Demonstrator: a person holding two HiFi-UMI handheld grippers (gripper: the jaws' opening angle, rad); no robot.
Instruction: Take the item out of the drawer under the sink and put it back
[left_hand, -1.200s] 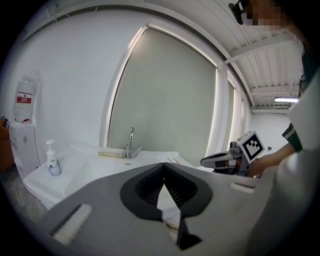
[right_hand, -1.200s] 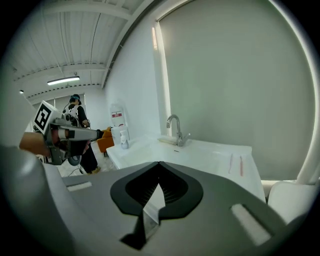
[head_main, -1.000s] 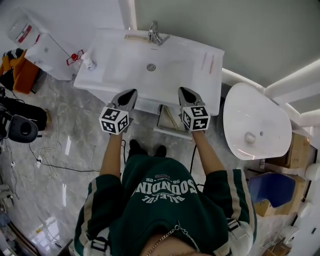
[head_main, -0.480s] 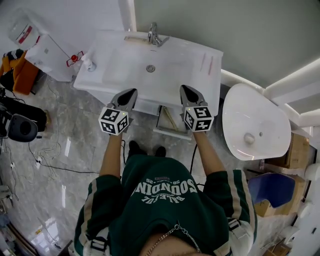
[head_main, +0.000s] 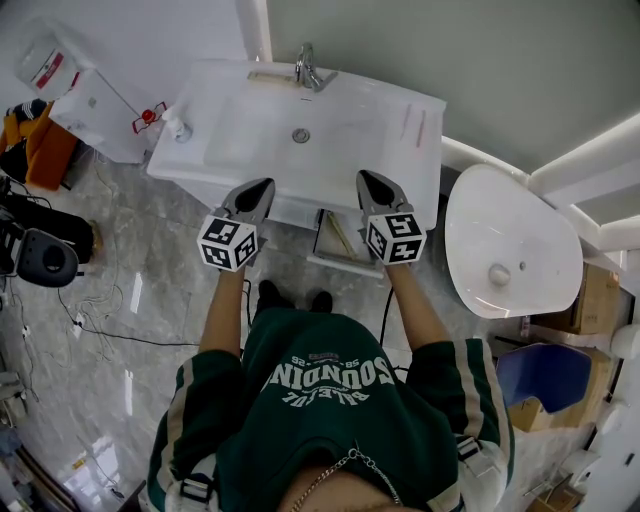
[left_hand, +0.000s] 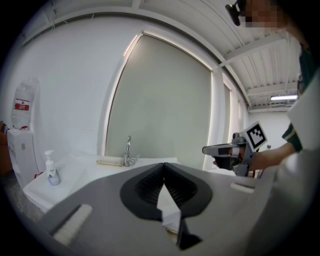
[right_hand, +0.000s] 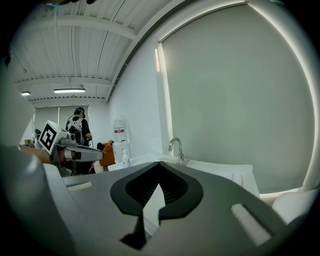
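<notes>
The sink (head_main: 240, 130) is seen in white, its faucet (head_main: 308, 66) in silvery chrome. Grey bodies and cubes patterned with black-and-white squares are shown on the left gripper (head_main: 266, 184) and right gripper (head_main: 361, 177). The sweatshirt (head_main: 320, 400) is dark green, lettered in white, with cream sleeve stripes. The floor (head_main: 130, 300) is veined grey marble.

On my feed the sink (head_main: 230, 120) reads as smooth, glossy white ceramic, its faucet (head_main: 308, 68) as polished metal. The floor (head_main: 120, 290) is shiny veined stone tile (it mirrors the lights). The left gripper (left_hand: 163, 164) and right gripper (right_hand: 159, 164) have matt grey plastic shells and ribbed black pads (left_hand: 147, 186). The sweatshirt (head_main: 330, 420) is green cloth.
</notes>
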